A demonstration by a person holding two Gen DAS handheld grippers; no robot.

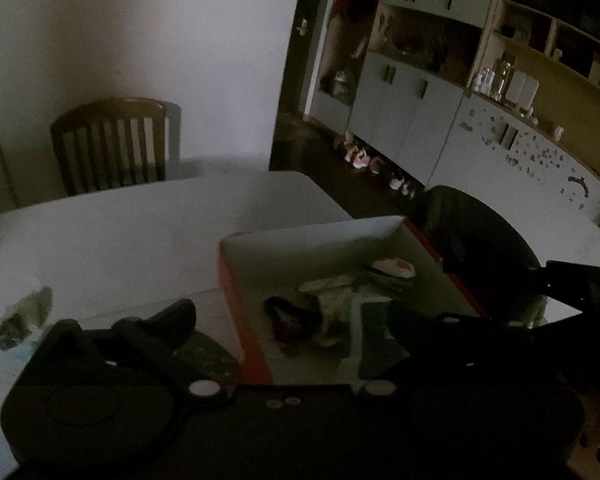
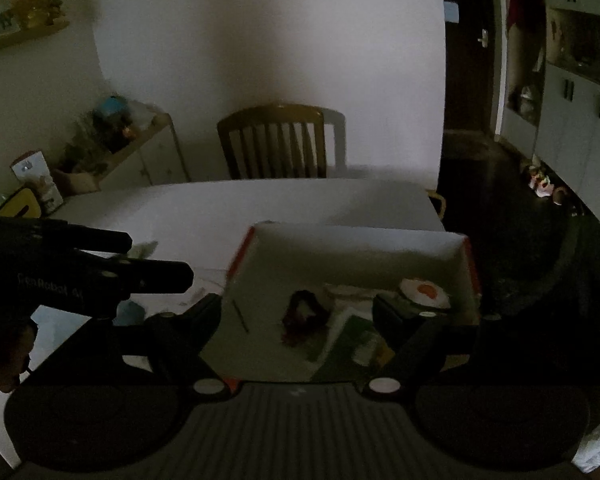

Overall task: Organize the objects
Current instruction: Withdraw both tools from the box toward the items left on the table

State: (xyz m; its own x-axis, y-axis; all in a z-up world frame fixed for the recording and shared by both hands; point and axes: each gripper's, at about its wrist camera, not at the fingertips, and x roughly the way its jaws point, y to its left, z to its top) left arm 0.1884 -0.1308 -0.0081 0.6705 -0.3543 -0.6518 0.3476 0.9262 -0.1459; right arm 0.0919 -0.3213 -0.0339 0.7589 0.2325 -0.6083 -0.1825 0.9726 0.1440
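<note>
Setting: a dim room with a white table [image 2: 260, 208], a wooden slat-back chair [image 2: 276, 140] at its far side against a pale wall, and pale cupboards [image 1: 404, 120] along the right.

Box: an open cardboard box [image 2: 352, 240], orange-red outside and white inside, sits on the near right part of the table, close in front of both cameras.

Box contents: a toy fried egg [image 2: 424, 292] lies in the far right corner; a dark reddish object [image 2: 304, 316], too dim to identify, lies near the middle; a green and white flat packet [image 2: 356, 340] lies near and to the right of it; a thin dark stick [image 2: 240, 316] lies at the left of the floor; a pale flat item [image 2: 348, 290] lies just left of the egg.

Right gripper: the right gripper [image 2: 300, 320] is over the near edge of the box, its fingers spread wide. The left finger sits outside the box's left wall, the right finger inside, just in front of the egg. Nothing is between them.

Left gripper: the left gripper [image 1: 296, 320] is at the box's near left corner, fingers spread wide and holding nothing. In the right wrist view it enters from the left, above the table and left of the box.

Table clutter: a small crumpled pale item [image 1: 24, 316] lies on the table to the left of the box, well apart from it.

Far left: a low shelf unit [image 2: 140, 148] with blurred clutter on top.
</note>
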